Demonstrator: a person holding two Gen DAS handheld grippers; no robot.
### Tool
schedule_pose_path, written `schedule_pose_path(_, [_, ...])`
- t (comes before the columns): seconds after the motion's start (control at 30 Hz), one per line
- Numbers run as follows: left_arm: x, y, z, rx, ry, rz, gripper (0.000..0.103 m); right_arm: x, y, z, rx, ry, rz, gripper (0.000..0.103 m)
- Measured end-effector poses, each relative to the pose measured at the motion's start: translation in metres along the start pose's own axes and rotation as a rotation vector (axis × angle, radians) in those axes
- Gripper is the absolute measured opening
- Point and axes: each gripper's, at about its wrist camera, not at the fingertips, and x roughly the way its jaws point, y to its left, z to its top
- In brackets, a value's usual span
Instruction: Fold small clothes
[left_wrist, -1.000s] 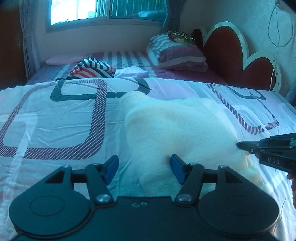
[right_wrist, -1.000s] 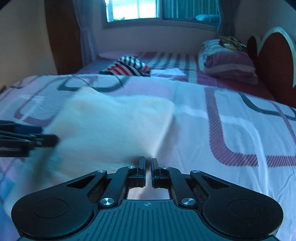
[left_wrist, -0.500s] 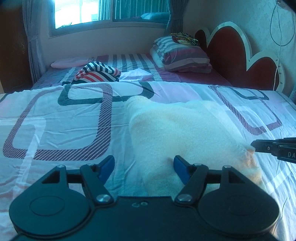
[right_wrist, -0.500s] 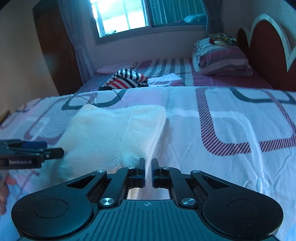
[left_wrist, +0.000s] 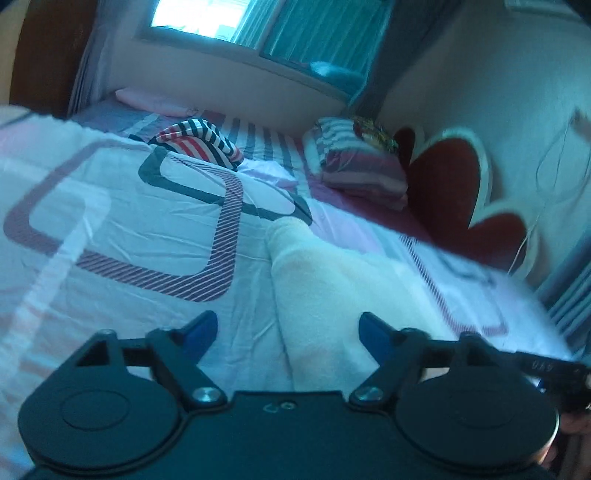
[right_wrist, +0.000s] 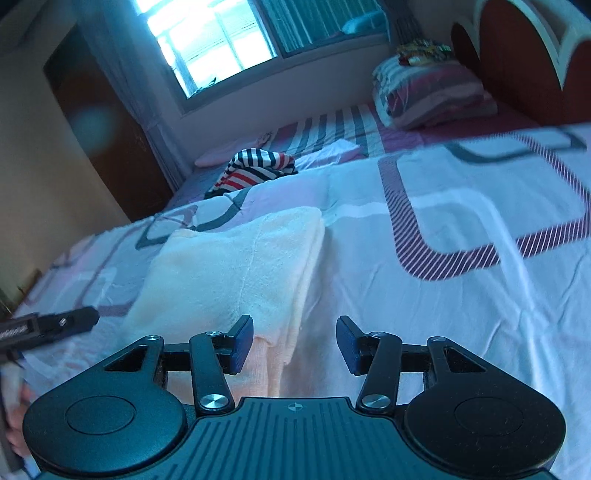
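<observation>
A folded cream fleece garment (left_wrist: 332, 295) lies on the patterned bedsheet (left_wrist: 110, 221); it also shows in the right wrist view (right_wrist: 236, 273). My left gripper (left_wrist: 286, 330) is open and empty over the garment's near left edge. My right gripper (right_wrist: 294, 341) is open and empty over the garment's near right corner, where the folded layers show. The left gripper's side (right_wrist: 48, 325) shows at the left of the right wrist view, and the right gripper's side (left_wrist: 550, 369) shows at the right of the left wrist view.
A striped red, white and dark garment (left_wrist: 199, 138) lies in a heap farther back on the bed (right_wrist: 255, 170). Stacked pillows (left_wrist: 358, 166) sit by the red headboard (left_wrist: 454, 192). A window (right_wrist: 221, 40) is behind.
My right gripper has opened from shut and let go of the garment's corner. Both views have tilted and pulled back a little. The left gripper stays open.
</observation>
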Motion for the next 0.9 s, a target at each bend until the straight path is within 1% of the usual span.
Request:
schedule_pose_path(0.07, [0.008, 0.003, 0.000, -0.024, 0.037, -0.016, 0.082, 0.001, -0.005, 0.000, 0.041, 0.007, 0.023, 0.053])
schedule_pose_path(0.17, [0.024, 0.005, 0.000, -0.057, 0.105, -0.058, 0.082, 0.005, -0.009, 0.003, 0.077, 0.031, 0.066, 0.054])
schedule_pose_path(0.27, [0.040, 0.007, -0.002, -0.074, 0.174, -0.066, 0.080, 0.011, -0.014, 0.006, 0.116, 0.060, 0.112, 0.054])
schedule_pose_path(0.33, [0.047, 0.009, -0.005, -0.091, 0.187, -0.073, 0.080, 0.017, -0.018, 0.006, 0.148, 0.084, 0.139, 0.054])
schedule_pose_path(0.43, [0.052, 0.012, -0.006, -0.107, 0.193, -0.090, 0.080, 0.026, -0.022, 0.005, 0.163, 0.127, 0.169, 0.055])
schedule_pose_path(0.5, [0.055, 0.012, -0.005, -0.105, 0.196, -0.094, 0.080, 0.032, -0.025, 0.003, 0.168, 0.139, 0.200, 0.068])
schedule_pose_path(0.53, [0.055, 0.012, -0.004, -0.104, 0.197, -0.094, 0.080, 0.033, -0.026, 0.002, 0.164, 0.130, 0.229, 0.068])
schedule_pose_path(0.6, [0.056, 0.012, -0.002, -0.101, 0.203, -0.096, 0.080, 0.033, -0.028, 0.004, 0.158, 0.125, 0.216, 0.059])
schedule_pose_path(0.67, [0.058, 0.011, -0.001, -0.094, 0.205, -0.106, 0.079, 0.031, -0.033, 0.007, 0.199, 0.118, 0.209, 0.059])
schedule_pose_path(0.73, [0.061, 0.010, -0.001, -0.095, 0.214, -0.121, 0.075, 0.036, -0.036, 0.008, 0.242, 0.142, 0.245, 0.059])
schedule_pose_path(0.77, [0.062, 0.010, -0.002, -0.101, 0.218, -0.137, 0.073, 0.039, -0.035, 0.008, 0.248, 0.165, 0.279, 0.059])
schedule_pose_path(0.83, [0.065, 0.012, -0.003, -0.133, 0.241, -0.190, 0.060, 0.045, -0.034, 0.010, 0.248, 0.219, 0.338, 0.062])
schedule_pose_path(0.9, [0.069, 0.013, -0.004, -0.146, 0.253, -0.200, 0.060, 0.046, -0.033, 0.012, 0.196, 0.229, 0.355, 0.063])
